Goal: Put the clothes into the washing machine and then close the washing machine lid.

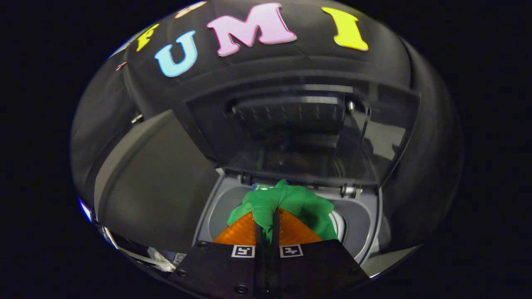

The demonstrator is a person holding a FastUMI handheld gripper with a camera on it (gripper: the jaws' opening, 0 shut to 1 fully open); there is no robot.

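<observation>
My gripper (268, 216) is shut on a green piece of clothing (291, 201), which bunches up over and ahead of the fingertips. It hangs above the round opening of the washing machine (357, 224), whose grey rim curves around both sides of the fingers. The machine's dark see-through lid (299, 128) stands raised beyond the cloth, hinged at the far edge of the opening. The drum inside is mostly hidden by the cloth and the fingers.
A dark grey top panel of the machine (153, 182) lies to the left of the opening. The lid's hinge (351, 190) sits just right of the cloth. The booth's black wall rises behind the lid.
</observation>
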